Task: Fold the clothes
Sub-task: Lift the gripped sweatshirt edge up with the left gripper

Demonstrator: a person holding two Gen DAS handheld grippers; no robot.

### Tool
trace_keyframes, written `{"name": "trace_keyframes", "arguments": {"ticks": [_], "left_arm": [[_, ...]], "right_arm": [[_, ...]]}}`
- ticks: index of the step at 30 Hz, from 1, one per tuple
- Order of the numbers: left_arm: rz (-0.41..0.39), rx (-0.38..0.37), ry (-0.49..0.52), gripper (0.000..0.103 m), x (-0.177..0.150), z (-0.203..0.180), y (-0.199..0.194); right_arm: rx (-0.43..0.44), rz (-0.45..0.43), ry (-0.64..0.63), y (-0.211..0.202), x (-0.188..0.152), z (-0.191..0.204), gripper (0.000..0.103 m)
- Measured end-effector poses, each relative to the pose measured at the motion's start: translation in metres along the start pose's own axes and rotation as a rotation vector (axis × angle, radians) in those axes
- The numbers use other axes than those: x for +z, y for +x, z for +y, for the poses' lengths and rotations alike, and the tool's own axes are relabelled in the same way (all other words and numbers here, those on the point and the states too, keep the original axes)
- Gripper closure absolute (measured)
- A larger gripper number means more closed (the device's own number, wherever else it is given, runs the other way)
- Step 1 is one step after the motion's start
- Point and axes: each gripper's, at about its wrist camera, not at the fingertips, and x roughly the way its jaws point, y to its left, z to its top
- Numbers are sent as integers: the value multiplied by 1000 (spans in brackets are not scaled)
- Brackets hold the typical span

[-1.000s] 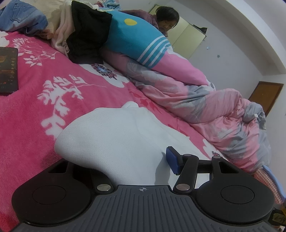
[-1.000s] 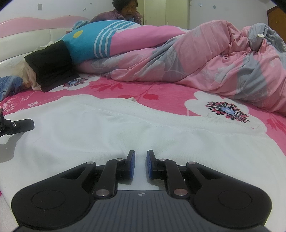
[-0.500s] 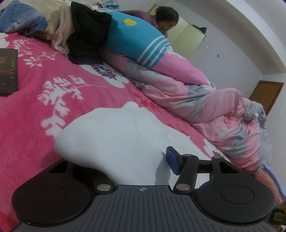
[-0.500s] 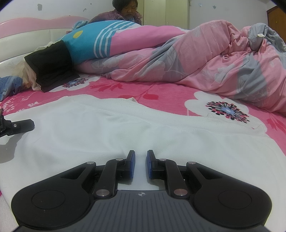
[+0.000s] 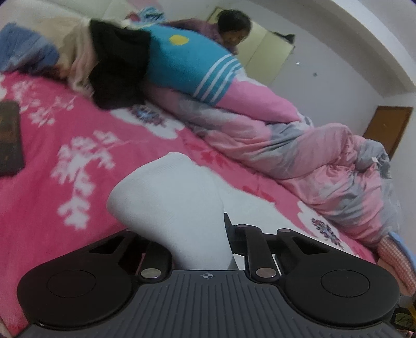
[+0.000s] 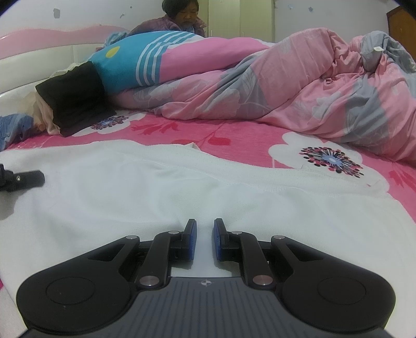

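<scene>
1. Your left claw has just been closing, and it now clamps a bunched fold of the white garment; the cloth rises in a hump between the fingers and hides the left pad.
2. Your right claw sits low over the same white garment, its blue pads close together with a narrow gap. White cloth shows in that gap, but you cannot tell whether the pads pinch it.
3. The garment lies spread across the near part of the bed, on the pink flowered bedspread, with its far hem running across the right wrist view.
4. In the right wrist view, a black finger of your left claw reaches in at the left edge, over the garment.
5. Beyond the garment, a pink and grey duvet is heaped along the far side.
6. A blue striped cushion rests on the duvet, with a black garment draped beside it.
7. A dark flat object lies on the bedspread at the left of the left wrist view.
8. A person sits behind the bed.
</scene>
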Motion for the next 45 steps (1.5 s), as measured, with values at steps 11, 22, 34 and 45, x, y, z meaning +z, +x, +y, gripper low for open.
{"name": "trace_keyframes", "arguments": {"ticks": [11,22,34,45], "left_arm": [[-56,-90,257,90,9,-75,-4],[67,-164,532,90,-45,-113,7],[55,-144,688,87,-76,-118,5],[54,-135,714,87,-77,-122,6]], "right_arm": [[121,-8,180,0,-3,-30,89],[225,-15,325,2,-8,-52,88],[241,-15,343,3,-9,-55,88],[243,-14,346,4,-9,-54,88]]}}
